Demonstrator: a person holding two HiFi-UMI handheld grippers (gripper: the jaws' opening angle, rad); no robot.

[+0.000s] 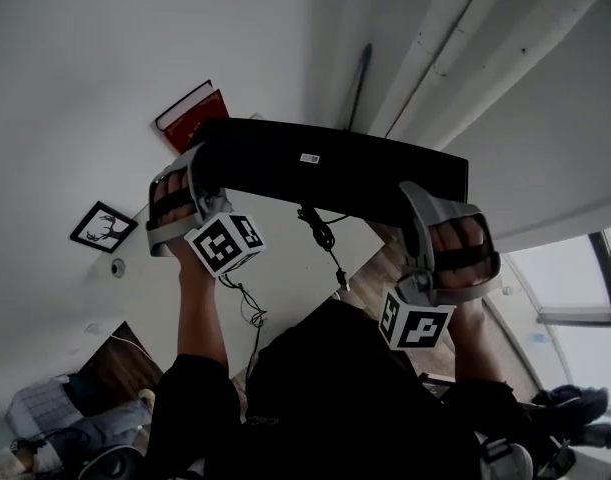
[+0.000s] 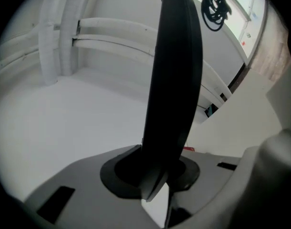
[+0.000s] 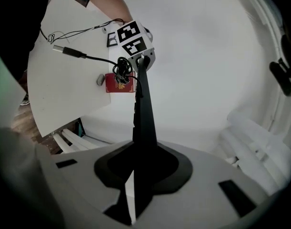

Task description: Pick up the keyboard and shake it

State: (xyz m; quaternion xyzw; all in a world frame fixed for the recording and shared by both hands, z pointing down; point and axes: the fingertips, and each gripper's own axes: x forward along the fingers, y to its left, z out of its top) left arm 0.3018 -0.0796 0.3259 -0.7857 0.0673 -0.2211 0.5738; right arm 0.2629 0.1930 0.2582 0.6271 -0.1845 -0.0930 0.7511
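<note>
Keyboard [image 1: 335, 173], a long, thin black slab of matte plastic, hangs in the air above the white table [image 1: 285, 288], its flat underside with a small pale label facing the head camera. The left gripper [image 1: 197, 173] pinches one short end and the right gripper [image 1: 425, 213] the other, and each gripper view shows the grey jaws clamped on the slim edge. It looks stiff and fairly light, so end grips should suit shaking, though the smooth edges could slip. Its thin black cable [image 1: 320, 230] dangles in a loose knot and will likely swing
</note>
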